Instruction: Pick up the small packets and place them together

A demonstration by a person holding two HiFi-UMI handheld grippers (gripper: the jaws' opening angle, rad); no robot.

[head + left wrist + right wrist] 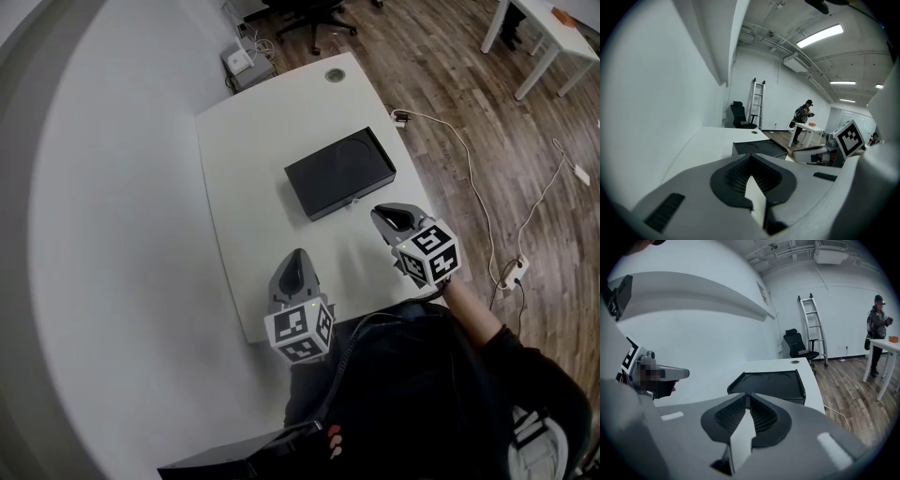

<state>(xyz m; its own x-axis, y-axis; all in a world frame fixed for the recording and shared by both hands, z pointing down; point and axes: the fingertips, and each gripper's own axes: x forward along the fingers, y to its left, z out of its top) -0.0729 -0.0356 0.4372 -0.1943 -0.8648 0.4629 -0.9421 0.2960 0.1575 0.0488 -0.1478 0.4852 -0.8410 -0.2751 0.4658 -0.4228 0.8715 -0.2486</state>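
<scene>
Head view: the left gripper [297, 255] and the right gripper [379, 216] are both over the near end of the white table [246, 159], apart from each other, noses pointing away from the person. A black tray [339, 173] lies mid-table, just beyond the right gripper. A white cable [473, 187] trails over the wooden floor [441, 66].

Left gripper view: the fingers [732, 177] are together, nothing between them. The tray sits ahead, and the right gripper shows at the right. Far off, a ladder [757, 101] leans on the wall and a person [802, 119] stands.

Right gripper view: these fingers [729, 417] are pressed together too, empty, aimed at the tray. The small packets cannot be made out in any view.
</scene>
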